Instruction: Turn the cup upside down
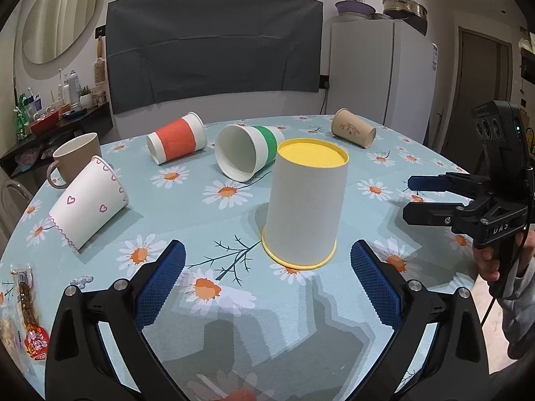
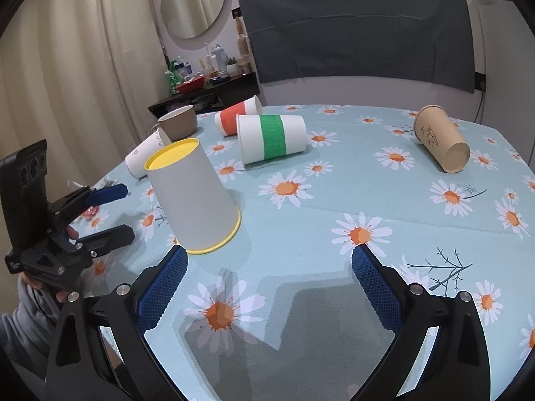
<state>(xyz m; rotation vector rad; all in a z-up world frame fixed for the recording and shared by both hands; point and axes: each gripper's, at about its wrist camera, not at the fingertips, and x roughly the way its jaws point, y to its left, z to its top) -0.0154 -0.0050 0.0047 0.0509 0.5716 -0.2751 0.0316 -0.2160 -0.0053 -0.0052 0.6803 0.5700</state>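
That white cup with the yellow rim (image 1: 306,200) already stands mouth-down on the worktop (image 1: 301,317), just ahead of the left tongs (image 1: 267,260). Both left and right tongs (image 2: 269,260) gape wide, empty. Looks like thin paper: light, crushable, so pinch mid-wall gently.

Both wrist views look low across the table (image 1: 301,317), close behind the yellow-rimmed cup (image 1: 306,200) they share.
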